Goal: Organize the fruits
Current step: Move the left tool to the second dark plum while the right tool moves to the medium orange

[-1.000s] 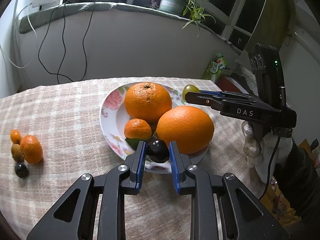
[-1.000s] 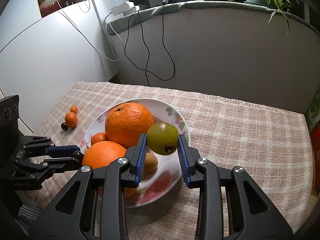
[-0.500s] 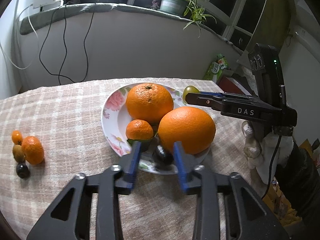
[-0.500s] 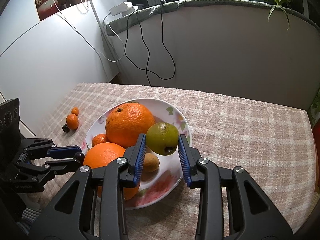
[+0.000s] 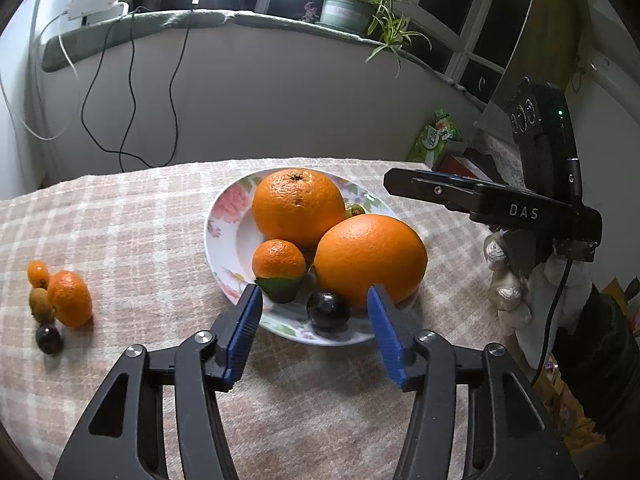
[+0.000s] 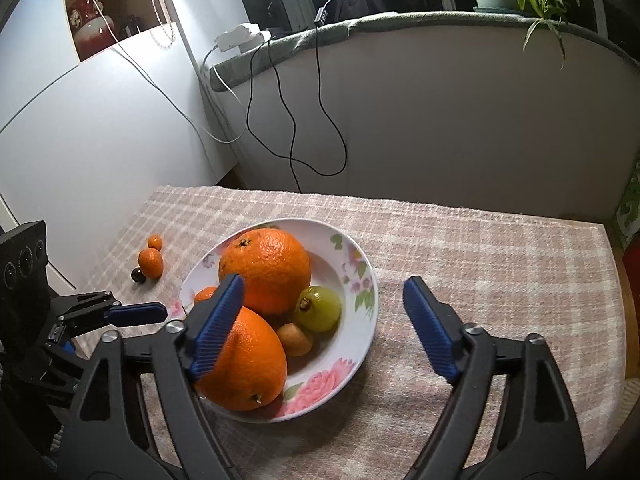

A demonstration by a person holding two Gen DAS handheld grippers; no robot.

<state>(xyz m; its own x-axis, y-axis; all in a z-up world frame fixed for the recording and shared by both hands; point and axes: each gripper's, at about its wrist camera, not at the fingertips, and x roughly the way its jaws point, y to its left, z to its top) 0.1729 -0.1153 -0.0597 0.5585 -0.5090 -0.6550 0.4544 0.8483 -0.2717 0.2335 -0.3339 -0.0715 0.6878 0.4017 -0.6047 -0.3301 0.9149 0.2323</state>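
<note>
A floral plate [image 5: 224, 236] on the checked tablecloth holds two big oranges [image 5: 298, 208] [image 5: 370, 260], a small mandarin [image 5: 279, 259] and a dark plum [image 5: 328, 310]. My left gripper [image 5: 314, 308] is open, just in front of the plum. In the right wrist view the plate [image 6: 360, 344] also holds a green fruit [image 6: 320, 308] and a small kiwi [image 6: 295, 339]. My right gripper [image 6: 326, 320] is open and empty above the plate's near edge.
Several small fruits lie on the cloth to the left: a mandarin [image 5: 70, 298], a kumquat [image 5: 38, 274], a kiwi [image 5: 40, 305] and a dark plum [image 5: 49, 338]. A wall with cables stands behind the table. The table's edge runs at the right [image 6: 608, 232].
My left gripper opened and let the dark plum onto the plate. My right gripper opened and let the green fruit into the plate beside the kiwi, then drew back a little.
</note>
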